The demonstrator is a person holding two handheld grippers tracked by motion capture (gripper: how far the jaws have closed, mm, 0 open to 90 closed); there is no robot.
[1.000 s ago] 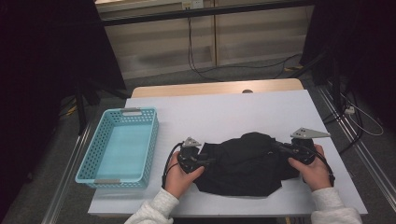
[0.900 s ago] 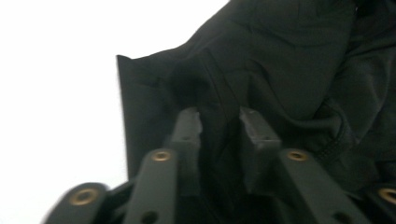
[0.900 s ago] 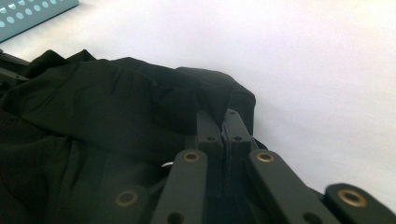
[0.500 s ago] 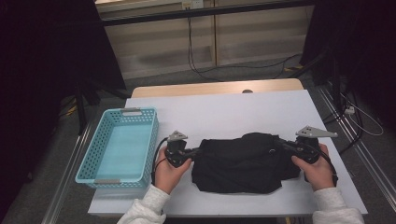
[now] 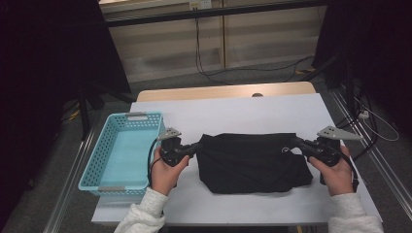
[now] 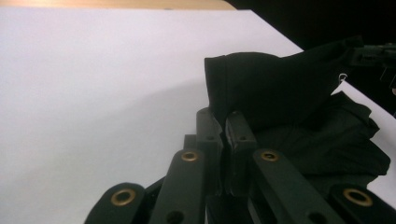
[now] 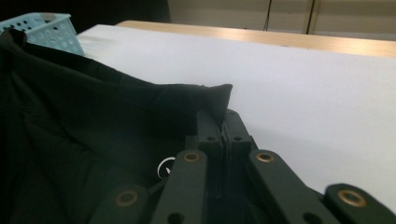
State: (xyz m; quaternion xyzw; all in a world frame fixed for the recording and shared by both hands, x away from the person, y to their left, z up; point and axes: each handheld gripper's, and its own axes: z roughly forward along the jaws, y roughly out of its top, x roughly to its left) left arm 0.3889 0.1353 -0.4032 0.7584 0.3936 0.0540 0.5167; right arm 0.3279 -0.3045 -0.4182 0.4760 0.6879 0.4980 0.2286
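White tabletop (image 5: 252,114) with a bare wooden strip along its far edge, dark floor and cables beyond; a black garment (image 5: 252,162) lies near the middle of the table's near half, its long axis running left to right, its upper edge pulled into a straight line between the two grippers; the lower part sags onto the table toward the near edge. At its left end the left gripper (image 5: 197,146) has its jaws pressed together on a corner of the cloth; at its right end the right gripper (image 5: 296,142) pinches the opposite corner the same way. A light blue basket (image 5: 104,172) stands at the table's left edge, just beside the left hand (image 5: 165,170). From the left gripper view the pinched corner stands up as a small fold, with the cloth stretching away to the other gripper (image 6: 373,52); the right gripper view brings out a small white round mark (image 7: 164,169) on the fabric near the jaws, and the basket (image 7: 44,29) far off. Compared with a second ago, the garment was a rumpled heap with both grippers set closer in; now it is drawn out wider and flatter, and the left jaws have just closed on the cloth.
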